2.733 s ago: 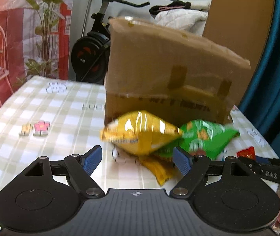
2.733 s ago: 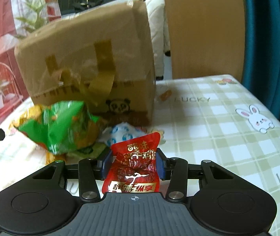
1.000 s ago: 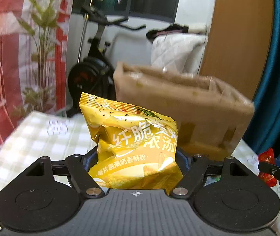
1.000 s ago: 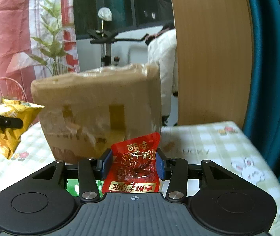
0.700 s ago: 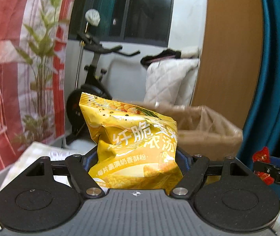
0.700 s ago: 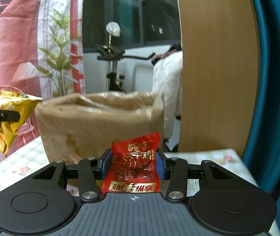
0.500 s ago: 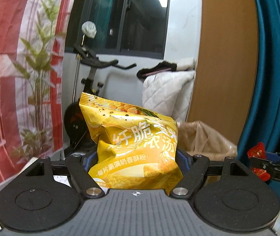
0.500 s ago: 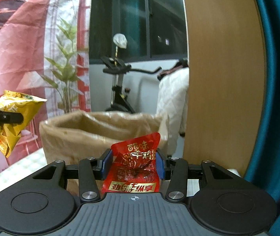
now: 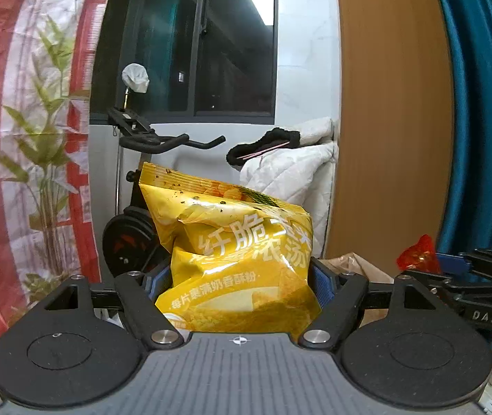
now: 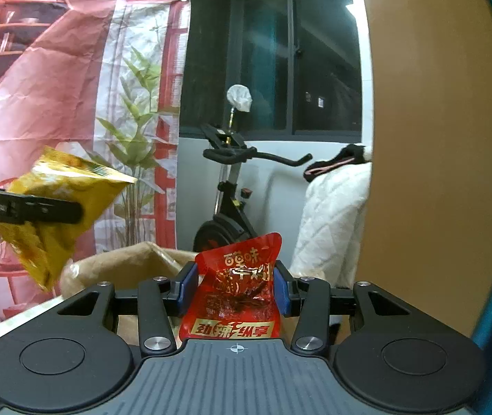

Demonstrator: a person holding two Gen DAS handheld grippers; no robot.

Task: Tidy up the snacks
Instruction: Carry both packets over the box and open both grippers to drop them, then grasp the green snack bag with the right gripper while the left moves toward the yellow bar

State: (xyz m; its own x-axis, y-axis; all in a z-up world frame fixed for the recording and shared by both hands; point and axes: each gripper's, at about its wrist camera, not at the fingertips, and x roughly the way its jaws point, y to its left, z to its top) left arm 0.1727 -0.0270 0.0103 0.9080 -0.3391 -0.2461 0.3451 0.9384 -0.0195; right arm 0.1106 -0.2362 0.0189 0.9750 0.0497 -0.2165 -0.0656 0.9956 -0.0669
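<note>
My left gripper (image 9: pixel 237 285) is shut on a yellow chip bag (image 9: pixel 235 259), held high in the air. My right gripper (image 10: pixel 234 288) is shut on a small red snack packet (image 10: pixel 237 294). The open cardboard box (image 10: pixel 125 266) lies below and ahead of both; only its top rim shows, and it also shows in the left wrist view (image 9: pixel 353 264). In the right wrist view the yellow bag (image 10: pixel 56 214) hangs at the left, above the box's left edge. In the left wrist view the right gripper's red packet (image 9: pixel 418 256) shows at the right.
An exercise bike (image 10: pixel 228 207) stands behind the box, with a white quilt (image 10: pixel 332 214) beside it. A wooden panel (image 10: pixel 418 138) and a teal curtain (image 9: pixel 481 103) rise at the right. A red-and-white printed backdrop (image 10: pixel 56 69) hangs at the left.
Both grippers have risen further with their snacks. The box has sunk lower in both views and the table has nearly dropped out of sight.
</note>
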